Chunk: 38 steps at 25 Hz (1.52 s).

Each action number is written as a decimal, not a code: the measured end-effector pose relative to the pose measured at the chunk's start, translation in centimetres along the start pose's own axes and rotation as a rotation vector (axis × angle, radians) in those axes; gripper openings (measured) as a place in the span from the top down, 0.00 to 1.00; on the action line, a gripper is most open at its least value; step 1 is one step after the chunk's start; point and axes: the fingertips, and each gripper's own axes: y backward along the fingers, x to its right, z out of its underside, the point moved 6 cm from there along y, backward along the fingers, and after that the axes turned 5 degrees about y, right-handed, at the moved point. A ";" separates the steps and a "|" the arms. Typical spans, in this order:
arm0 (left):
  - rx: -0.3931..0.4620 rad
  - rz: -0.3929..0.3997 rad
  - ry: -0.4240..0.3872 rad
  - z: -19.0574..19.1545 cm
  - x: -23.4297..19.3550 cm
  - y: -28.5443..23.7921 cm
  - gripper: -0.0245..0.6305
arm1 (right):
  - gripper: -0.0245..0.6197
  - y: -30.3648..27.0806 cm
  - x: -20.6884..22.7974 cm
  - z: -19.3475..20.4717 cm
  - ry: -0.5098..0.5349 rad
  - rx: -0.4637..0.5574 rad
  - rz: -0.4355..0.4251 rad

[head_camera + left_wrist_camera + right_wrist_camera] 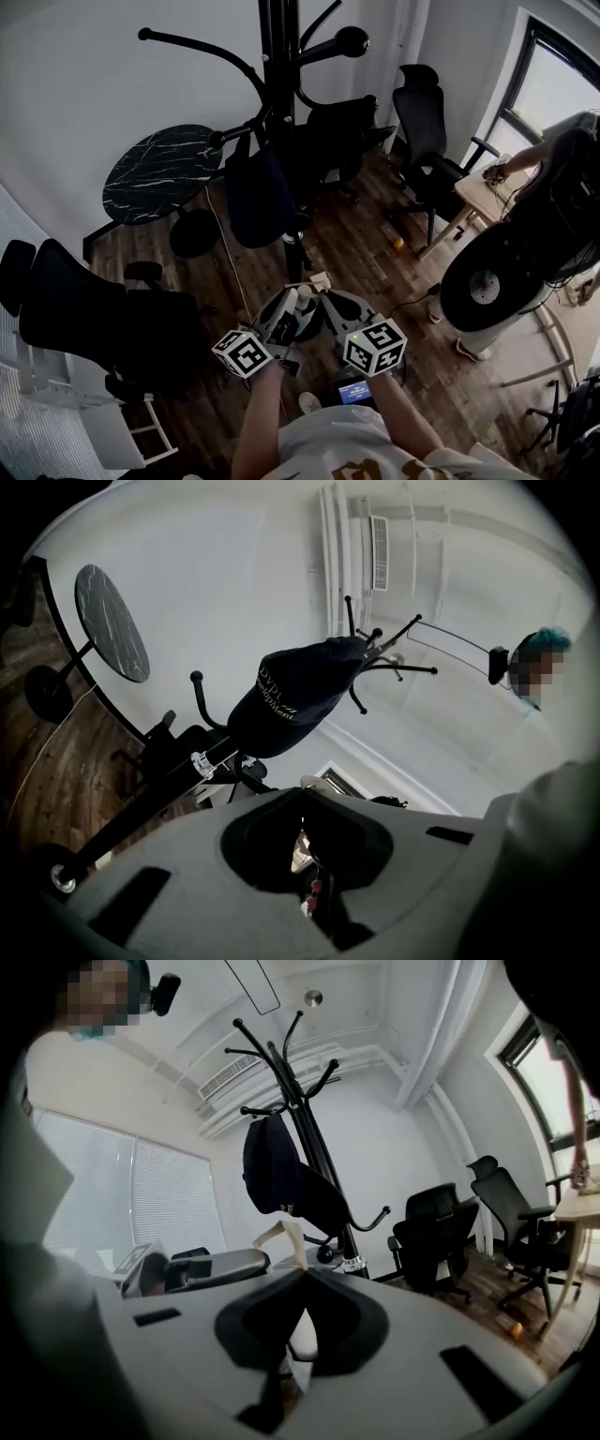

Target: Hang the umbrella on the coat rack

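Nearest, the left gripper [294, 302] and right gripper [325, 300] meet tip to tip, both seemingly clenched on the cream hooked handle [319, 279] of the loosely furled navy fabric umbrella [258, 192], whose long axis runs steeply up and ahead to a hook of the black metal coat rack [279, 56], equally near either hand.

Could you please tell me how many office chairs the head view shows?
3 office chairs: one at lower left, one behind the coat rack, one farther right. Others may be hidden.
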 end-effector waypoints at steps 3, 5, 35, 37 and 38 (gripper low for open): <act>-0.015 0.005 0.006 0.1 -0.3 -0.6 0.93 | 0.94 -0.3 0.5 0.0 -0.003 0.000 0.007; -0.022 0.006 0.008 0.1 -0.8 -1.0 0.93 | 0.94 -0.6 0.9 0.1 -0.015 0.002 0.012; -0.029 -0.037 -0.001 -0.4 -3.6 -2.4 0.93 | 0.94 -3.7 3.5 0.4 -0.033 -0.003 -0.002; -0.033 -0.042 0.003 -0.5 -3.6 -2.4 0.93 | 0.94 -3.8 3.6 0.4 -0.035 -0.005 -0.001; -0.034 -0.043 0.004 -0.5 -3.8 -2.5 0.93 | 0.94 -3.9 3.7 0.5 -0.037 -0.007 0.000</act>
